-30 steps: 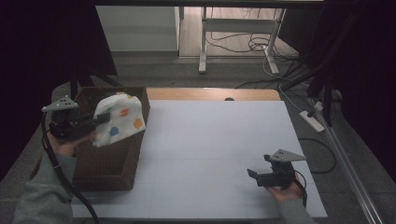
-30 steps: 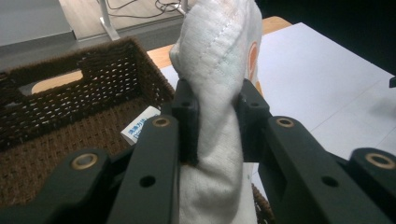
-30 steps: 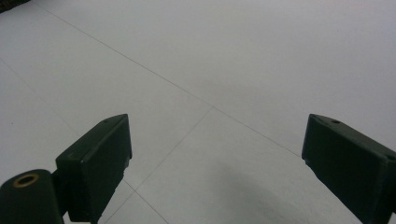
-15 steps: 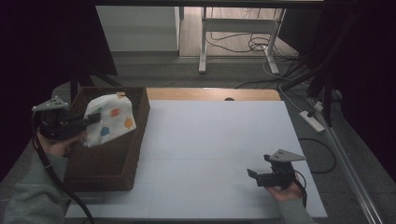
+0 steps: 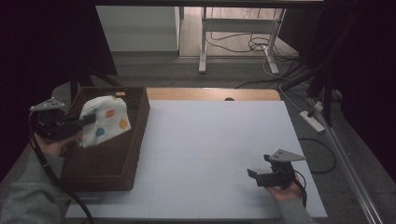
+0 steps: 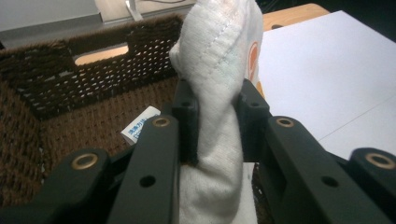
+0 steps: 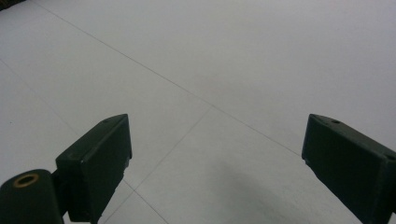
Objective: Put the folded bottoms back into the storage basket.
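Note:
My left gripper (image 5: 88, 121) is shut on a white cloth (image 5: 105, 120) with orange and blue spots, holding it over the brown wicker basket (image 5: 122, 173) at the table's left. In the left gripper view the cloth (image 6: 218, 70) is pinched between the two black jaws of that gripper (image 6: 215, 119), and a small white label (image 6: 140, 129) lies on the basket floor below. My right gripper (image 5: 252, 175) stands open near the table's front right, just above the white tabletop (image 7: 233, 60), with nothing between its jaws.
The white table surface (image 5: 219, 140) stretches between the basket and the right gripper. A wooden strip (image 5: 210, 94) runs along the far edge. Beyond it are desk legs and cables on the floor. A power strip (image 5: 314, 120) lies off the right side.
The left gripper has carried the cloth to the left and a little down, from over the basket's right wall to over its inside. The right gripper has stayed put.

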A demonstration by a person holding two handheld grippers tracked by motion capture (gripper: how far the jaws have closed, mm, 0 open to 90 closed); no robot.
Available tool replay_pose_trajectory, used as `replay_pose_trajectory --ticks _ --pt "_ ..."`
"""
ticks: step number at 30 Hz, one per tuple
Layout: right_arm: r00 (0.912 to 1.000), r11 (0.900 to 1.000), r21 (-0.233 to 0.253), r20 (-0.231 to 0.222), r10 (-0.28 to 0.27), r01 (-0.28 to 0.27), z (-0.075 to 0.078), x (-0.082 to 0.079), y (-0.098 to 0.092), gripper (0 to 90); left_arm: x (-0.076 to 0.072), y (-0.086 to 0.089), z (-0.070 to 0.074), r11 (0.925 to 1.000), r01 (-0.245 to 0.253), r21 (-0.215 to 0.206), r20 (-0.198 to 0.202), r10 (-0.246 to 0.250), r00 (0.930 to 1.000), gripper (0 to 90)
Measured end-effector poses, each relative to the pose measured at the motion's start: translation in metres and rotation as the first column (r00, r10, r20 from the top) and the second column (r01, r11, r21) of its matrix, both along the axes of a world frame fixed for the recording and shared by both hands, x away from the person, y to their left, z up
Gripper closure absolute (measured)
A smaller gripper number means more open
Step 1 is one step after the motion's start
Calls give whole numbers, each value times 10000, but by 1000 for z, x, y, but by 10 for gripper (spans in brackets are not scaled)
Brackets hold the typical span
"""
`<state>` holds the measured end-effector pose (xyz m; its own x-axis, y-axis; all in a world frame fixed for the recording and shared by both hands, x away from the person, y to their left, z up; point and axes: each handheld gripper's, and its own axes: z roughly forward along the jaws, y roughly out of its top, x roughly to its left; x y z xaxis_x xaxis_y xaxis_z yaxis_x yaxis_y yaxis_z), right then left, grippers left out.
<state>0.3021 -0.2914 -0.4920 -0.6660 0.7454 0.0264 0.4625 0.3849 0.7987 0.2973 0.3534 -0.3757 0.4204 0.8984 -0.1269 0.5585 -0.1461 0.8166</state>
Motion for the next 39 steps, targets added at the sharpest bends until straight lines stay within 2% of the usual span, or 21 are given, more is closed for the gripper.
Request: replay_pose_trajectory --ticks 7,24,39 --pt "10000 10000 -15 -6 5 -5 0 0 0 85 3 6 -6 9999 -89 50 -172 90 9998 733" --pt "10000 10000 -7 13 15 -15 0 0 0 85 14 9 -20 9995 8 309 -664 13 9978 733" --pt "10000 10000 -66 -24 6 -6 0 0 0 85 26 10 -35 9984 93 565 -1230 -23 9924 732"
